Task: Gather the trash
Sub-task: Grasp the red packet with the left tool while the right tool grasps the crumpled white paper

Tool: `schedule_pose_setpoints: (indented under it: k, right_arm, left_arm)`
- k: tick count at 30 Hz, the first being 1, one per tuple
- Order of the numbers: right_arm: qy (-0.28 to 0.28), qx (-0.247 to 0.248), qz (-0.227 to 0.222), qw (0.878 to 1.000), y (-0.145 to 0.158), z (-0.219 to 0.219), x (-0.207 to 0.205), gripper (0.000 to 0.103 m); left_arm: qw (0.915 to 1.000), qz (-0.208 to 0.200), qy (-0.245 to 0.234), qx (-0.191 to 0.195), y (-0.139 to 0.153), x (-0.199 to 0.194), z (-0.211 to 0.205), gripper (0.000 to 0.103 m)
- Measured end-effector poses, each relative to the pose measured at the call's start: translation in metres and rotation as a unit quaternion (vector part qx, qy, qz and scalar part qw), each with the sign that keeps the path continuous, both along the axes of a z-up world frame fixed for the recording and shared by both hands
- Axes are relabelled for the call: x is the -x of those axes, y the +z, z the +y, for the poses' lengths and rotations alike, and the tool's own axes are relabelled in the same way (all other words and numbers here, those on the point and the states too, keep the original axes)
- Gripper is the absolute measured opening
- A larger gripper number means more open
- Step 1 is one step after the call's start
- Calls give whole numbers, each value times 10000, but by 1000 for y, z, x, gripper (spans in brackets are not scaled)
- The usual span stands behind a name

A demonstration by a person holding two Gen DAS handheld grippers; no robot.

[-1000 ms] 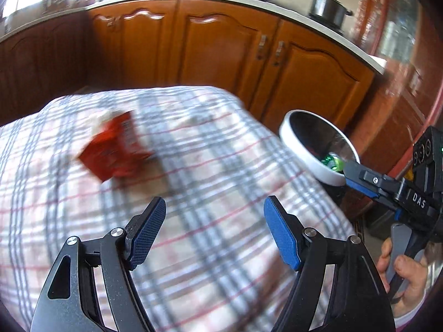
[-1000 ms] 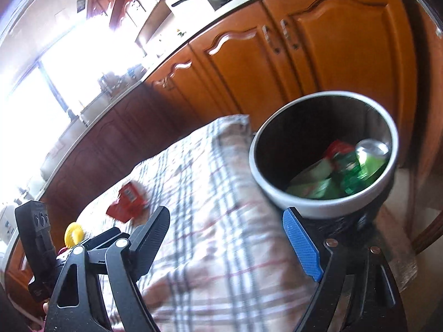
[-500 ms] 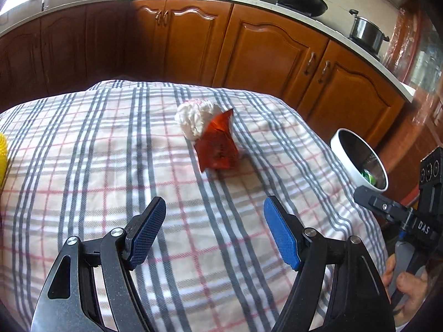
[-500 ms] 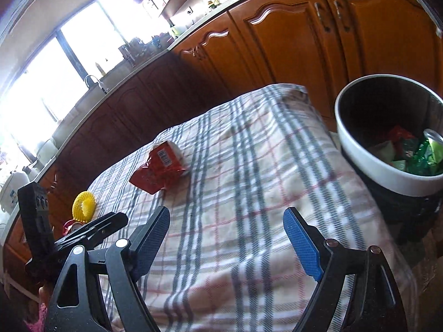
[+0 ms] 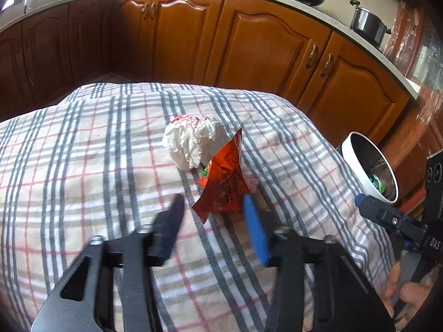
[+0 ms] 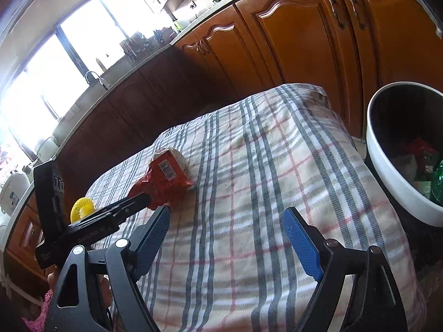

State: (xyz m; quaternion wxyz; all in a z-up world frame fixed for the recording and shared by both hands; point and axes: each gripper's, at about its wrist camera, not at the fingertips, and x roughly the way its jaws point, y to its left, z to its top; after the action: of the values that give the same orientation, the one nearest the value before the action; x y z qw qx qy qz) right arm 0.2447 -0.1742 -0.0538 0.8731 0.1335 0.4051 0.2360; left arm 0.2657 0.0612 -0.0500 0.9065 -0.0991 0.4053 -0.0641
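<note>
- Moved since earlier frame: my left gripper (image 5: pixel 211 215) reaches the wrapper (image 5: pixel 223 181); jaws have just been closing, wrapper's lower edge between them, pads not yet pinching.
- Right gripper (image 6: pixel 225 238): spread, empty.
- Wrapper: on cloth (image 5: pixel 83 166), touching tissue (image 5: pixel 192 142); bin (image 6: pixel 387 171) at the table's edge.
- Risk: I judge thin foil may slip from an edge-only pinch.
</note>
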Motion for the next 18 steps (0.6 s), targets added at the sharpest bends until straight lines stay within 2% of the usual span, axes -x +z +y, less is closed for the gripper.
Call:
schedule_pose_setpoints:
  k: [2, 5, 10, 15, 18]
  right_arm:
    - [-4, -32, 44, 10000, -1, 4, -8, 86]
    - [34, -102, 90, 9999, -3, 13, -19, 86]
    - [256, -59, 70, 9996, -3, 41, -36, 83]
    - [617, 80, 51, 9980, -5, 86, -53, 65]
    - [804, 70, 78, 9967, -8, 112, -63, 63]
  left_arm:
    - [9999, 41, -122, 70, -2, 1, -1, 3]
    - [9998, -96, -137, -47, 1, 15, 1, 2]
    - [9995, -140, 210, 176, 3, 43, 26, 2]
    - [9973, -242, 590, 352, 6, 59, 47, 2]
    - [9959, -271, 790, 347, 7, 63, 58, 2]
